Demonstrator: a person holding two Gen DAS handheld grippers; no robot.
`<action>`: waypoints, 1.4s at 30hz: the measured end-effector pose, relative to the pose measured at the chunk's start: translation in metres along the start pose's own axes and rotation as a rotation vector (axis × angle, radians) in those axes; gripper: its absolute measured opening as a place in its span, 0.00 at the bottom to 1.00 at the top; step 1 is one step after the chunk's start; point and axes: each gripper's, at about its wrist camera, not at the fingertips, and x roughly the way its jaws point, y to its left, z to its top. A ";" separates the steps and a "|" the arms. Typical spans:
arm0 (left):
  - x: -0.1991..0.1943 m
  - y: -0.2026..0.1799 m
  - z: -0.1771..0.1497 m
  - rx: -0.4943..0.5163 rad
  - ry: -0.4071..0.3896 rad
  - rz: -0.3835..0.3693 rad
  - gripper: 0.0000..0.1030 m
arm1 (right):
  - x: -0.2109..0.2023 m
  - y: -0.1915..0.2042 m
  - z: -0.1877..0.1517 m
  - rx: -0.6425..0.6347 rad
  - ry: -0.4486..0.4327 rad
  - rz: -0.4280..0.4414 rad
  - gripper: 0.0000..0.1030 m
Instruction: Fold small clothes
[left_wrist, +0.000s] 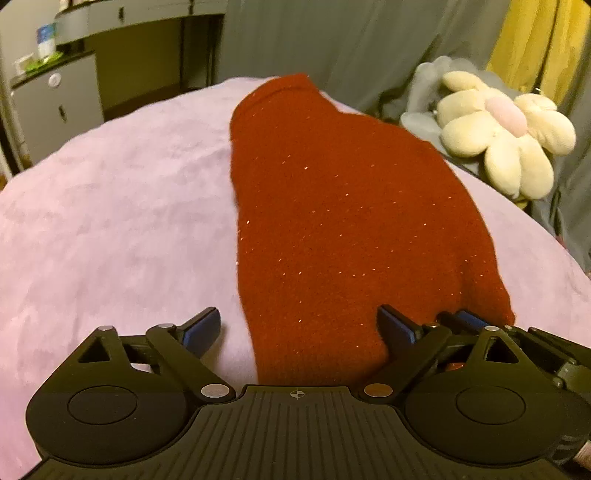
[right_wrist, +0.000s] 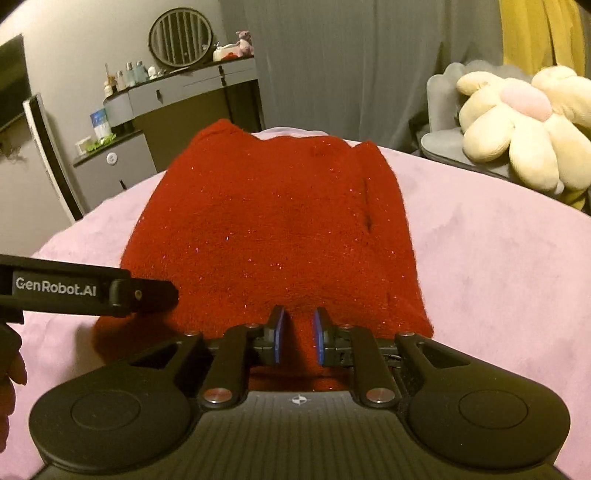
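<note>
A small red knitted garment (left_wrist: 332, 206) with glitter threads lies flat on the pink blanket (left_wrist: 110, 221); it also shows in the right wrist view (right_wrist: 273, 229). My left gripper (left_wrist: 299, 328) is open wide, its fingers astride the garment's near left corner. My right gripper (right_wrist: 298, 332) is nearly closed, pinching the garment's near hem between its blue pads (right_wrist: 317, 339). The left gripper's body (right_wrist: 74, 291) shows at the left of the right wrist view, over the garment's near left corner. The right gripper's fingers (left_wrist: 465, 321) show at the lower right of the left wrist view.
A cream flower-shaped plush (right_wrist: 524, 122) sits on a grey chair (right_wrist: 443, 140) at the right. A grey cabinet (right_wrist: 122, 162) with bottles and a round mirror (right_wrist: 181, 37) stands behind at the left. Grey and yellow curtains hang at the back.
</note>
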 end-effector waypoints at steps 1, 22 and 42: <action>0.000 0.000 -0.001 -0.007 0.004 0.000 0.94 | 0.001 0.002 -0.001 -0.016 0.001 -0.007 0.15; -0.066 -0.010 -0.038 0.090 0.065 0.131 0.99 | -0.059 0.023 -0.039 -0.086 0.279 -0.068 0.96; -0.103 0.002 -0.045 0.075 0.109 0.231 1.00 | -0.097 0.053 -0.002 -0.100 0.294 -0.176 0.96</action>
